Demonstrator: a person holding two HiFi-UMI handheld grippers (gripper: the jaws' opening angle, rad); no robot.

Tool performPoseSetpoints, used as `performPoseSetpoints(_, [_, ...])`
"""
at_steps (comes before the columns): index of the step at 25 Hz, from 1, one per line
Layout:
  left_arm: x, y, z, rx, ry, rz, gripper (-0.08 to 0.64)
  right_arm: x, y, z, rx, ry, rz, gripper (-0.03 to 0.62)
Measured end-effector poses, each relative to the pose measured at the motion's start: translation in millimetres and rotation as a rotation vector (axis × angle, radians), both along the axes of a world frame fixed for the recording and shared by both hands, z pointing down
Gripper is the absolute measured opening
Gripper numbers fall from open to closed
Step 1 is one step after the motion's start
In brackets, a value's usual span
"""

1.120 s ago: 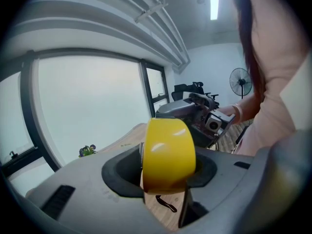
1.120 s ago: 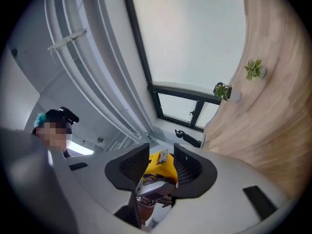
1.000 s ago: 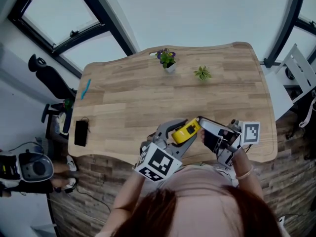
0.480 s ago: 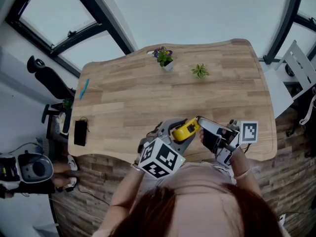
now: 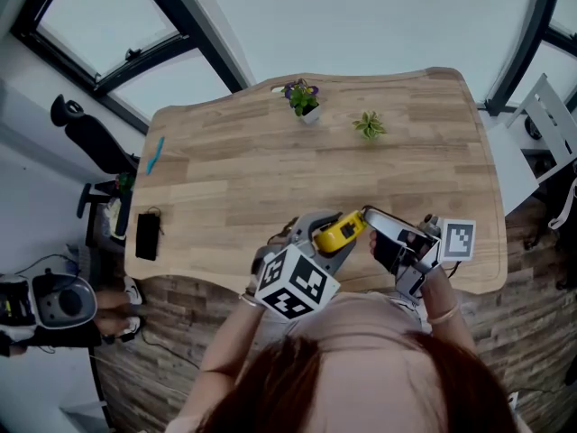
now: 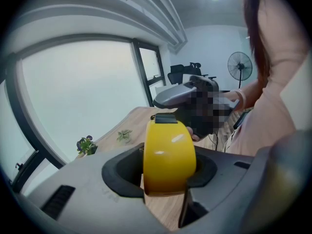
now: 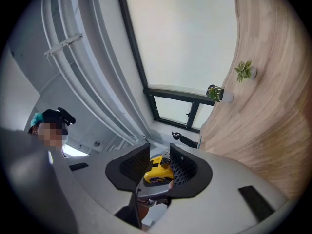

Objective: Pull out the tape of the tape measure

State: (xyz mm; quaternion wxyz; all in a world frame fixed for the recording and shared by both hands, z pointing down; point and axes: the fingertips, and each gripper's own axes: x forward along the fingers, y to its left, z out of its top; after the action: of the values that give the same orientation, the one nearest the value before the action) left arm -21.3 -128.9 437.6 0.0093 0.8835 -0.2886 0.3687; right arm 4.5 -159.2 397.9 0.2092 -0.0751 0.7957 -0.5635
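A yellow tape measure (image 5: 339, 234) is held above the near edge of the wooden table (image 5: 270, 170), with my left gripper (image 5: 332, 240) shut on its case. In the left gripper view the yellow case (image 6: 168, 155) fills the gap between the dark pads, its black tip pointing up and away. My right gripper (image 5: 370, 228) hovers just right of the case, pointing at its tip end. Seen from the right gripper view, the tape measure (image 7: 157, 171) shows between the mesh pads (image 7: 181, 165), which do not press on it. The right jaws have just been closing a little.
Two small potted plants (image 5: 304, 103) (image 5: 368, 126) stand at the table's far side. A black phone (image 5: 147, 235) and a blue pen (image 5: 156, 161) lie near the left edge. An office chair (image 5: 86, 138) stands left of the table.
My left gripper has tipped and sunk slightly with the tape measure, and its marker cube has shifted. The right gripper has stayed beside the case.
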Motion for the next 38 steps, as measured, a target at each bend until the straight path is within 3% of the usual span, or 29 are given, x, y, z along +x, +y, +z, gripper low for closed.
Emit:
performPoseSetpoints(9, [-4,-2,7,-0.015,-0.029,-0.014,0.178,3,-6,5,0.138,0.237,0.052,0.066])
performPoseSetpoints(15, [-6,-3,8,-0.013,-0.037,-0.014,0.178,3,-7,6,0.214,0.326,0.082,0.063])
performPoseSetpoints(38, [-11,-3,14,-0.019,-0.078,-0.013,0.178,41,-27,-6,0.189,0.223,0.186,0.057])
